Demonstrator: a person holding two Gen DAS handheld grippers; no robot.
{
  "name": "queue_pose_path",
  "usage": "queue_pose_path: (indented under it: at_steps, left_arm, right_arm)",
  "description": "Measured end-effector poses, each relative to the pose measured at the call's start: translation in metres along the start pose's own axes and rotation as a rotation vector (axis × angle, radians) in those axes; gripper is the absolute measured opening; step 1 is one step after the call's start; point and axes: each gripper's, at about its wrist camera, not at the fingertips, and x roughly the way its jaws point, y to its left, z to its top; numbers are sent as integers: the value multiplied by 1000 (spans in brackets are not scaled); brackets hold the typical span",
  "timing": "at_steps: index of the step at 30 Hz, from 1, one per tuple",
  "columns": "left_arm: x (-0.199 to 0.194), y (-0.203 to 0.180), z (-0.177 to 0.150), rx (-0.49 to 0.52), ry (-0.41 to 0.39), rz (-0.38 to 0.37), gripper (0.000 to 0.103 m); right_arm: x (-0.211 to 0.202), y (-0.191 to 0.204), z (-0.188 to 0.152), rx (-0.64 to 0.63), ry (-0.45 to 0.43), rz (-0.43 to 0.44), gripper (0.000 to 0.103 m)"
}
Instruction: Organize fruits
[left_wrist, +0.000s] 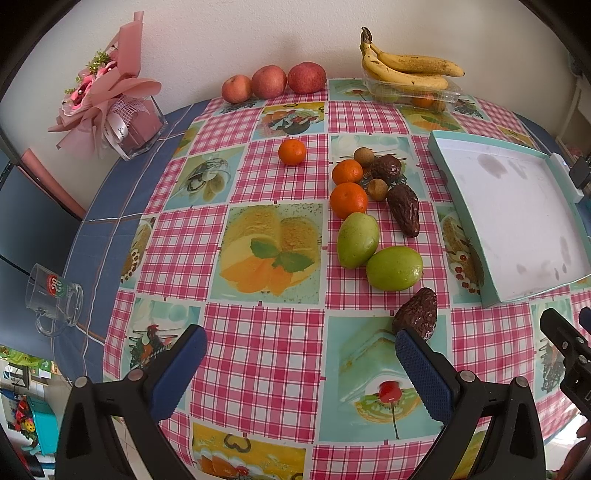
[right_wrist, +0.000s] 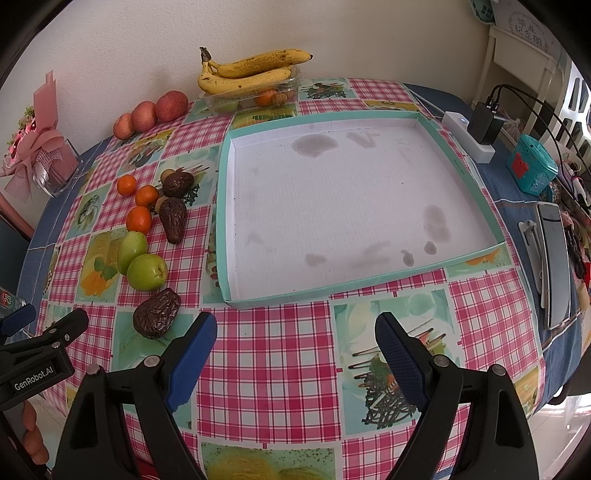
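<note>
Left gripper (left_wrist: 301, 360) fingers apart, empty | right gripper (right_wrist: 295, 345) fingers apart, empty | fruits loose on tabletop (right_wrist: 273, 373) left of empty tray (right_wrist: 458, 146) | risk: round green fruit (right_wrist: 147, 271) may roll if nudged during grasp.

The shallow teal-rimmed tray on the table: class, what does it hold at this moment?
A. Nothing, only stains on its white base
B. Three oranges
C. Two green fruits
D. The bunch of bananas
A: the tray shows only a bare, stained white base, while the oranges, the green fruits and the bananas all lie outside it.
</note>
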Motion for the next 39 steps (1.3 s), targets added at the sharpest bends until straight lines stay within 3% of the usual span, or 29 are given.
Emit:
queue_pose_path:
  at_steps: [17,24,30,35,39]
  left_arm:
    - [1,-1,1,-3,0,-3,103]
    - [2,13,11,-87,1,-12,103]
    - [-5,42,28,-223,-56,-67,103]
    - [-9,54,43,-256,-172,-26,103]
    - [-8,67,54,-303,-193,-25,103]
  right_arm:
    - [2,0,-2,1,2,-1,88]
    - [-1,2,-1,-10,-26,18,88]
    - [-10,14,15,-6,-50,68,88]
    - [-13,32,32,-15,-66,99,88]
    - [-10,44,44,-8,-77,123,88]
